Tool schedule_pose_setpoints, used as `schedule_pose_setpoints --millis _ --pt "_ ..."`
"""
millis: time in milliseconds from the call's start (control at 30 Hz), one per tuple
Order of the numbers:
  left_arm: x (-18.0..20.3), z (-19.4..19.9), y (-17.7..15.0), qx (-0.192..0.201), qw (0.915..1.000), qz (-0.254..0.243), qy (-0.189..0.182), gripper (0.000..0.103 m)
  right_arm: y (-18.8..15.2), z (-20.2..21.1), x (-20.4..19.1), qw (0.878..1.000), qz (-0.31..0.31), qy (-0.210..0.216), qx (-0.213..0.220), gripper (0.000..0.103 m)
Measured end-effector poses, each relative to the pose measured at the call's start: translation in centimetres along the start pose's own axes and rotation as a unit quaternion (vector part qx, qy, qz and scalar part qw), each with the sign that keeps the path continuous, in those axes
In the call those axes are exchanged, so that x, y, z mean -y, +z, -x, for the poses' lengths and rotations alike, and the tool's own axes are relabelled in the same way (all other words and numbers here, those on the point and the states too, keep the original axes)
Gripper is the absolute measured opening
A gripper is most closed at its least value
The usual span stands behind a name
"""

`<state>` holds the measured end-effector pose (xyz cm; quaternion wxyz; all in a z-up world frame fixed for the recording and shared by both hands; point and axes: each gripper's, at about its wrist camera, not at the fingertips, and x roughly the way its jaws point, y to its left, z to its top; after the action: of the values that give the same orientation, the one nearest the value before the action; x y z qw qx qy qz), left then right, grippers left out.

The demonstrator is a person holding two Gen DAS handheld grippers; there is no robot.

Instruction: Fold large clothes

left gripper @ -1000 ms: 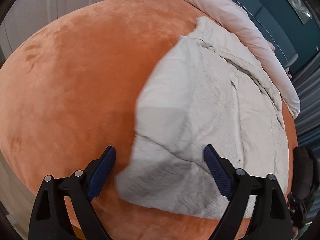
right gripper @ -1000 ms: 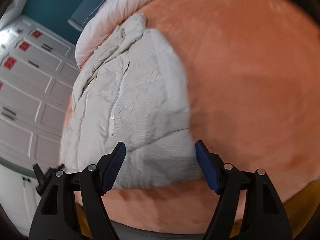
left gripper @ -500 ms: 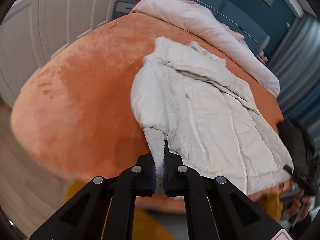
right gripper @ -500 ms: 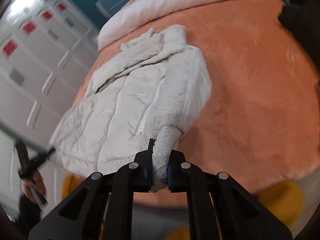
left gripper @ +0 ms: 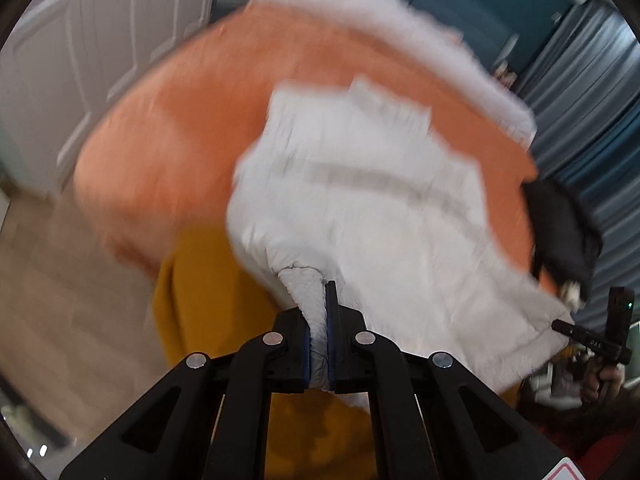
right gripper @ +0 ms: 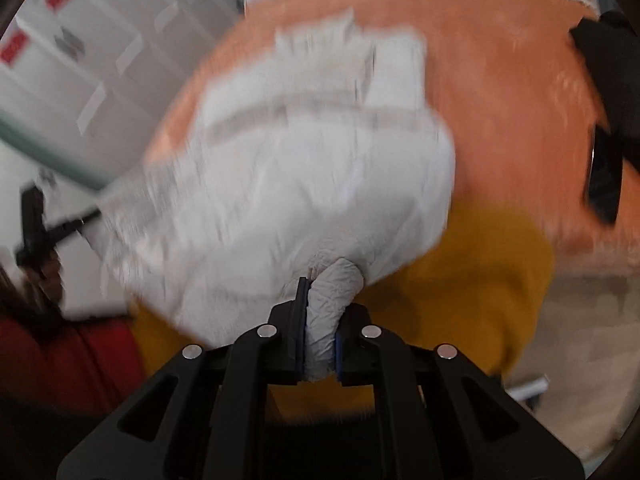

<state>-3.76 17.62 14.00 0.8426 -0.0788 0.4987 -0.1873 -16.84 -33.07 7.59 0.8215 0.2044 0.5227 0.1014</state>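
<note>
Both claws' pads hidden, jacket [left gripper: 360, 208] blurred

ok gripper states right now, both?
Left gripper: shut on the hem of the white puffer jacket.
Right gripper: shut on a bunched fold of the same jacket's hem.

Both tongs [left gripper: 318, 312] [right gripper: 320, 316] (open before) clamped the jacket [left gripper: 360, 200] hem, lifting it

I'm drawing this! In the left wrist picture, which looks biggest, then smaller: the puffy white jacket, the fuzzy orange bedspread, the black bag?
1. Puffy white jacket, though it is nearest the camera.
2. Fuzzy orange bedspread, partly covered, so these two are unsure.
3. Black bag, clearly smallest.
</note>
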Motion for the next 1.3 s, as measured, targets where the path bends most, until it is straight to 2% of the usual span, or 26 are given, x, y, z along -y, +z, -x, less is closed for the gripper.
schedule_pose_setpoints --millis 67,133,200,267,333,400,467,633,733,833,967,1067,1100,1133,1167,1200,1233,1267,1300 --pt "1.4 0.7 3.6 0.062 0.9976 -0.029 -0.007 0.005 4.1 2.0 0.8 0.997 -0.011 0.02 0.068 0.01" --pt "2.4 0.0 7.8 0.119 0.9916 -0.05 0.006 0.007 7.6 2.6 1.2 0.992 -0.018 0.035 0.122 0.01" --pt "2.3 -1.5 11.3 0.148 0.9882 -0.036 0.013 0.01 11.8 2.1 2.2 0.981 -0.048 0.062 0.178 0.011" --pt "1.8 -3.9 15.1 0.165 0.986 -0.02 0.017 0.014 15.7 0.8 4.3 0.968 -0.091 0.092 0.217 0.012" --pt "1.4 -6.5 18.0 0.165 0.9861 0.005 0.019 0.015 18.4 -1.2 5.3 0.959 -0.119 0.101 0.237 0.013" --pt "0.6 -9.3 20.6 0.165 0.9855 0.032 0.026 0.016 21.2 -3.5 5.9 0.957 -0.125 0.083 0.249 0.013" --pt "-0.2 -12.4 22.7 0.149 0.9873 0.038 0.04 0.016 22.9 -5.6 6.3 0.955 -0.132 0.07 0.255 0.014" --pt "-1.2 -18.4 25.0 0.106 0.9912 0.033 0.073 0.016 26.2 -10.6 7.8 0.95 -0.168 0.07 0.253 0.017" --pt "-1.7 -21.6 25.9 0.081 0.9926 0.004 0.09 0.017 26.8 -12.4 9.2 0.943 -0.195 0.093 0.252 0.019" --pt "-2.7 -23.4 26.3 0.058 0.9948 -0.02 0.082 0.017 26.9 -13.6 11.0 0.936 -0.213 0.129 0.248 0.022" --pt "-4.1 -23.6 26.7 0.038 0.9973 -0.061 0.018 0.019 26.7 -14.6 13.1 0.928 -0.227 0.182 0.231 0.024" --pt "-5.0 -22.4 26.8 0.023 0.9958 -0.084 -0.027 0.021 26.3 -14.3 14.6 0.917 -0.231 0.24 0.221 0.026" --pt "-5.1 -21.6 26.8 0.024 0.9948 -0.095 -0.028 0.024 26.1 -13.9 15.0 0.913 -0.229 0.254 0.22 0.027" --pt "-5.4 -20.7 26.7 0.033 0.9936 -0.106 -0.019 0.03 26.0 -13.4 15.2 0.912 -0.226 0.262 0.22 0.03" --pt "-5.8 -19.5 26.7 0.055 0.9915 -0.117 0.017 0.056 25.7 -12.5 15.4 0.911 -0.219 0.266 0.225 0.033" --pt "-6.3 -18.2 26.6 0.086 0.9868 -0.124 0.058 0.067 25.4 -11.4 15.5 0.911 -0.214 0.263 0.236 0.049" --pt "-6.7 -17.3 26.6 0.105 0.9835 -0.127 0.075 0.072 24.8 -10.1 15.6 0.908 -0.213 0.259 0.252 0.059" --pt "-7.5 -15.9 26.6 0.123 0.9798 -0.127 0.094 0.072 24.1 -8.5 16.0 0.902 -0.213 0.252 0.278 0.059" --pt "-8.0 -15.1 26.8 0.127 0.9793 -0.117 0.105 0.072 23.8 -7.5 16.1 0.901 -0.213 0.239 0.292 0.059"
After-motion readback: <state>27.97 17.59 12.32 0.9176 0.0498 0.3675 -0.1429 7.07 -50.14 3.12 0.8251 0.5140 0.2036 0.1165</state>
